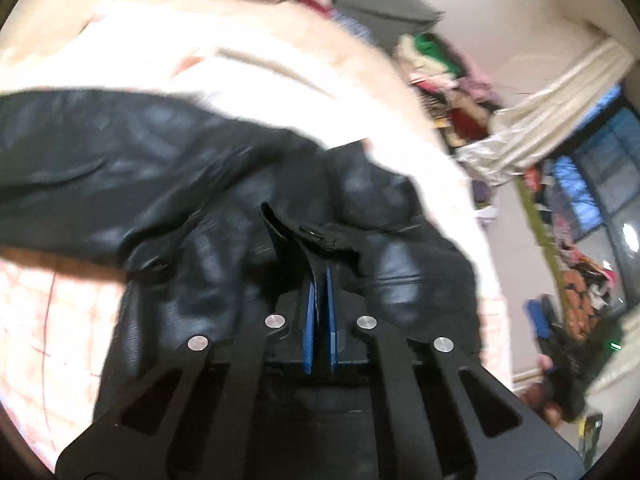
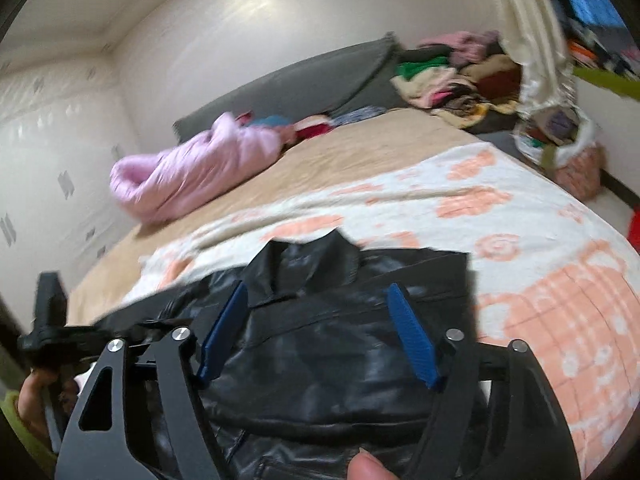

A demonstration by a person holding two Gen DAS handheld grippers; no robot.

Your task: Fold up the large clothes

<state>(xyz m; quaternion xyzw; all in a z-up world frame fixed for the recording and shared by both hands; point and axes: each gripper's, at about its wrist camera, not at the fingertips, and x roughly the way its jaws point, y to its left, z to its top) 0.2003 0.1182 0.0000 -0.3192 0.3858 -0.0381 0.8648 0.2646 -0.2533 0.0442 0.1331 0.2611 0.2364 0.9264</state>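
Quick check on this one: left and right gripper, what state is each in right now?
Left gripper: shut on a fold of the black leather jacket.
Right gripper: open over the jacket, nothing pinched between its blue pads.

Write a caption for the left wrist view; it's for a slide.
Left hand-held gripper shut on a fold of the shiny black leather jacket lying on the peach-patterned white bedspread.

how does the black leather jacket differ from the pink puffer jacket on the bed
The black leather jacket is glossy and flat; the pink puffer jacket is quilted and bunched up. The black one lies near, under the right tool; the pink one lies far, untouched. Both lie on the bed.
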